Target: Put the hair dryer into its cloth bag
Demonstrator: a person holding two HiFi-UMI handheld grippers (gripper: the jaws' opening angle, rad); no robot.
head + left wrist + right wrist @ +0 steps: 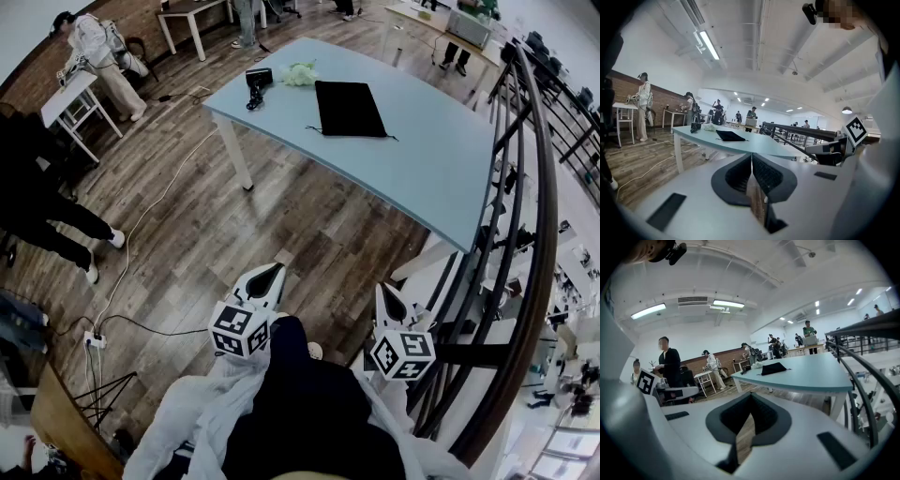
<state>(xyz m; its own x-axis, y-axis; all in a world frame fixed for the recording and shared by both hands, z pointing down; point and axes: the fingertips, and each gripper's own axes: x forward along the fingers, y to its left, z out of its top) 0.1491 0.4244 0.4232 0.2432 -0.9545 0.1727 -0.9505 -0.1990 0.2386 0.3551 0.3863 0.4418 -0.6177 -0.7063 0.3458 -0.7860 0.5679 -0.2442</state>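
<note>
Both grippers are waiting shut and empty, well short of the table [441,159].
The dryer [257,82] is lying near the table's far left corner, and the bag [349,108] is lying flat to its right, long axis running away from the person. Both are sitting well ahead, the dryer lining up with the left gripper [272,272] and the bag falling between it and the right gripper [386,292].
</note>
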